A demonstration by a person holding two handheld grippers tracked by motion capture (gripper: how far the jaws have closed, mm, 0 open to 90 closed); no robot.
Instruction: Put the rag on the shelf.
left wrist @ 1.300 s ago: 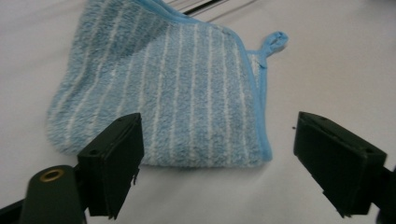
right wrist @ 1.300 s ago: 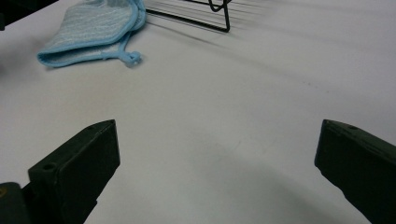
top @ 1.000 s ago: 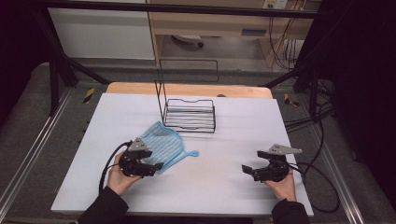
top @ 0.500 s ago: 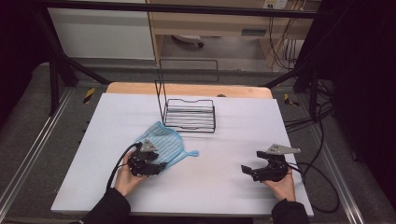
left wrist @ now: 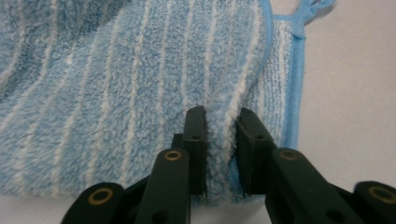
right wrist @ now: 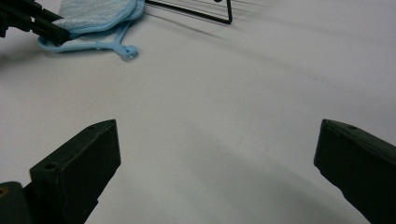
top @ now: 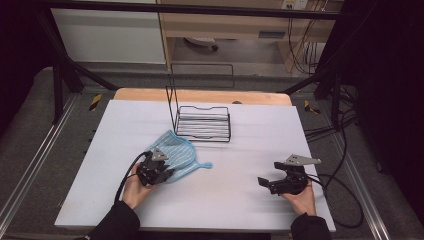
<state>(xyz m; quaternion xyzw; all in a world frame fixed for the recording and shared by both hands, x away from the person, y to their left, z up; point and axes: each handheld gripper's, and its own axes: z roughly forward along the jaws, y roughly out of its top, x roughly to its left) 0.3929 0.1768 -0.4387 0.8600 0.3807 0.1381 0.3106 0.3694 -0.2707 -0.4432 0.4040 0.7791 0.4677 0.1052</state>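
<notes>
Blue striped cloth [left wrist: 140, 93] is pinched at its near edge by the just-closing left claw [left wrist: 220, 154]; right claw [right wrist: 215, 163] is held wide open, well apart.

A lab-style recording station: a white table [top: 200, 200] inside a black metal frame [top: 60, 80], cables [top: 345, 135] trailing at right, shelving [top: 225, 25] at upper centre.

Your white table [top: 220, 205] carries a blue striped cloth [top: 181, 152] left of centre toward the near edge, and a black wire rack [top: 202, 122] just beyond it near the far edge, the two lying close together.
</notes>
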